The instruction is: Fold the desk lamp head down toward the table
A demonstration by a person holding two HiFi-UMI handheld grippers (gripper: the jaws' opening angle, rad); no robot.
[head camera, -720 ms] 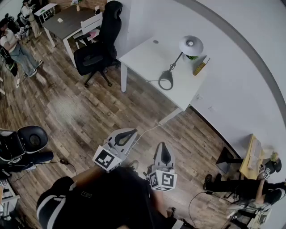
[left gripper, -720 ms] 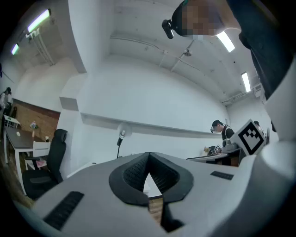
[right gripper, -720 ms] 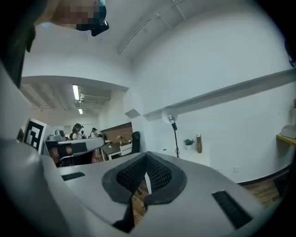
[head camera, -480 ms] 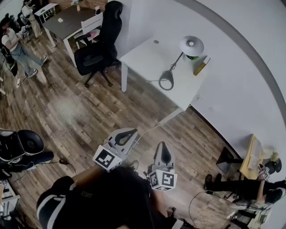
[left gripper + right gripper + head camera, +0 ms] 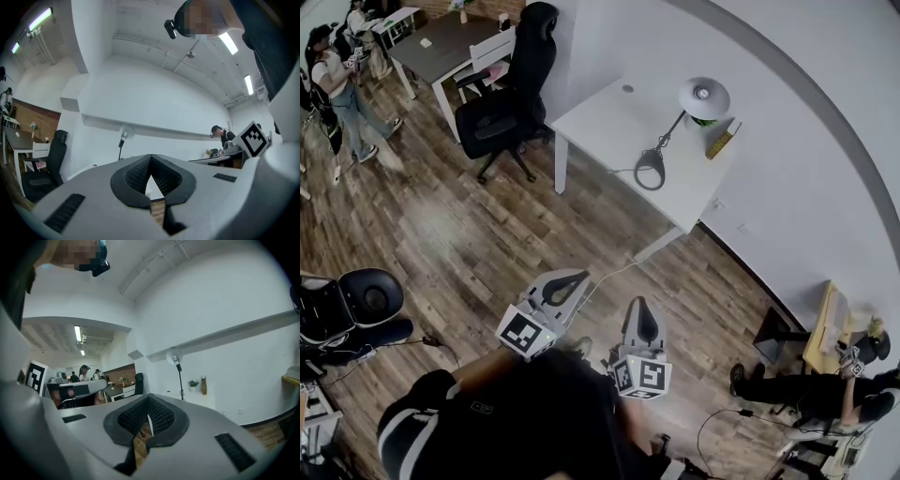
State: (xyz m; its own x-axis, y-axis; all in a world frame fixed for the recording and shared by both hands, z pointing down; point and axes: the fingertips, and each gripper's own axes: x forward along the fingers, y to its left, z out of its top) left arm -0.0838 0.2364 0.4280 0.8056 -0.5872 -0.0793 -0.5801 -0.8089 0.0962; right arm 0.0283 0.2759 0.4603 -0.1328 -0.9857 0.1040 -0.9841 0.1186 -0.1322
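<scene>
- Where the room begins on the left, a black office chair stands on the wood floor, just beside the left end of a white tabletop.
- Left gripper: held low in front of the person, over the floor and well apart from the tabletop. Jaws closed together at the tips, nothing between them.
- Right gripper: just beside the left one, also over the floor. Jaws together, empty.
- Desk lamp: on the tabletop, touched by neither gripper. Its ring-shaped base sits toward the front edge. In the right gripper view the arm stands nearly upright, with the round lamp head at the top, near the wall.
- Right of the lamp head: a small potted plant and a yellow-edged book, both close to the wall.
</scene>
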